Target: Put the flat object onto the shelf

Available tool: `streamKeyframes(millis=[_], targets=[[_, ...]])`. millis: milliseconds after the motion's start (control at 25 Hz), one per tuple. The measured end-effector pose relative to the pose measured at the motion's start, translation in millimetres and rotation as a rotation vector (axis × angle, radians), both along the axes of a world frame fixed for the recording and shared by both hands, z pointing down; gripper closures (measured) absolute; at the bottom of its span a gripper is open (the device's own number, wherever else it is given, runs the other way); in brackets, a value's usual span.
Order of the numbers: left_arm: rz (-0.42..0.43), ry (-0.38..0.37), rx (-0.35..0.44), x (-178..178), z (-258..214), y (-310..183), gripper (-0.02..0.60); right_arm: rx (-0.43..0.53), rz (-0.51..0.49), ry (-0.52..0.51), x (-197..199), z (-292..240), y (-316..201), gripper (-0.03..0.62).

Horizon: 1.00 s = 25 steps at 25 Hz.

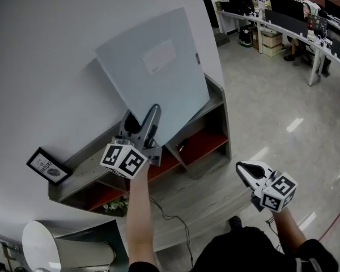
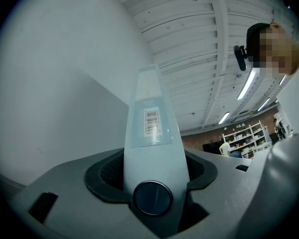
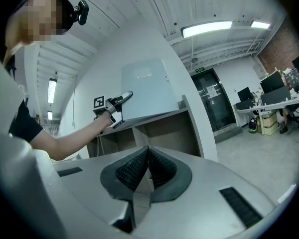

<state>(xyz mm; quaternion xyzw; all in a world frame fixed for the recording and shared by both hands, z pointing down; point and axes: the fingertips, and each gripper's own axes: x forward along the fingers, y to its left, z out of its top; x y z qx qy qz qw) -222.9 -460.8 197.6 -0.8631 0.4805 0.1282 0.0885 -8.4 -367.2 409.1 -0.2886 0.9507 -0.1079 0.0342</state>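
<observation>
- Two tools are in view: the left tool is raised at the shelf, and the right tool is held low at the near right, well apart from the shelf.
- The left tool is closed on the spine of a pale grey-blue file binder. Its jaws are set wide, with a ribbed pad pressed against each side of the spine.
- A barcode label and a round finger hole are carried on the spine.
- The file binder is held upright and tilted over the top of the shelf, close to the white wall. In the right gripper view its lower edge appears to meet the top board of the shelf.
- The right tool is closed completely, pad against pad, with nothing between.
- The shelf is a grey unit with open compartments and red floors.
- A small black-framed picture is stood on the far left of the shelf top, apart from the file binder.
- A cable is trailed over the floor near the shelf.
- Desks with monitors are seen at the far right.
</observation>
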Motion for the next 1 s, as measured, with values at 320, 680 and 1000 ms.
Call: streamKeyframes(millis=[320,680,1000], targets=[[0.005,-0.058,-0.016,-1.1,6.1,-15.2,0.287,0.004,-0.021,0.014,-1.1,-0.5,-12.5,0.58],[0.001,-0.077,-0.064,-4.0,13.5,-29.4,0.282,0.001,-0.038,0.019,1.4,3.8,-20.9,0.58],[0.011,-0.103,-0.088,-0.1,16.2,-34.4,0.277,-0.015,-0.04,0.024,8.5,8.5,-29.1,0.58]])
